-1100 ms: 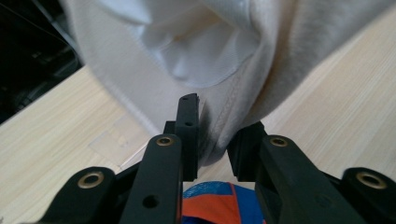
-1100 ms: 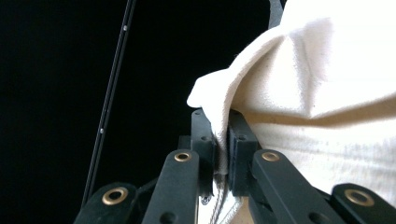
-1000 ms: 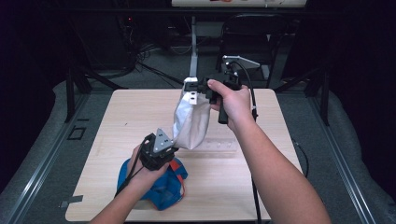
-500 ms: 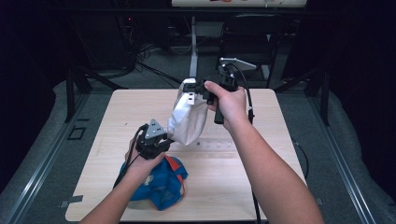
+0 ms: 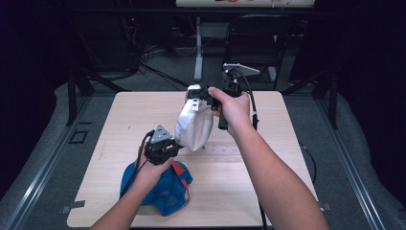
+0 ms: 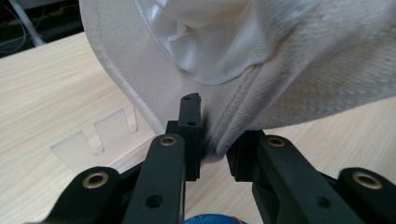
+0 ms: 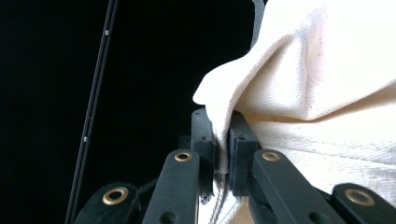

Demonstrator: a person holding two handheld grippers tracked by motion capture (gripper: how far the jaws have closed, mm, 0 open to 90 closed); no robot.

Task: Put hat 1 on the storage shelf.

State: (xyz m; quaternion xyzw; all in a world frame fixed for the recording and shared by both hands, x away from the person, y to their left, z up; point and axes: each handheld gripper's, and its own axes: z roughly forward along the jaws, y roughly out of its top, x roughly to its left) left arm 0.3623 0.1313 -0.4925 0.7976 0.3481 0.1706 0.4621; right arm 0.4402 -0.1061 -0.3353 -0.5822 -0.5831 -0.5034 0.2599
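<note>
High view: a cream cotton cap [image 5: 194, 127] hangs in the air above the middle of the pale wooden table [image 5: 119, 120], stretched between two hand-held tools. The right gripper [image 5: 198, 93] pinches its upper end, toward the far edge of the table; the left gripper [image 5: 173, 146] pinches its lower end, nearer the person. A crumpled blue cap with orange trim [image 5: 165, 189] lies at the near edge, partly under the left hand [image 5: 155, 170]. A clear acrylic slotted stand [image 5: 218, 148] lies flat on the table just beside the hanging cap.

Left gripper view: the jaws are clamped on the cream cap [image 6: 280, 88] at the stitched seam where the brim meets the crown, with fabric squeezed between the pads. The white lining [image 6: 205, 42] of the inside faces the camera. The clear stand [image 6: 93, 140] sits on the wood below, and a sliver of the blue cap [image 6: 212, 219] shows at the bottom.

Right gripper view: the jaws are shut on a fold of the cream cap [image 7: 327, 84], which bunches above and beside the pads against a dark background.

The work looks like opening the cap out into shape. To do it well, keep both pinches firm on the seam rather than loose cloth, draw the grippers apart evenly without twisting, and keep the cap clear of the stand.
</note>
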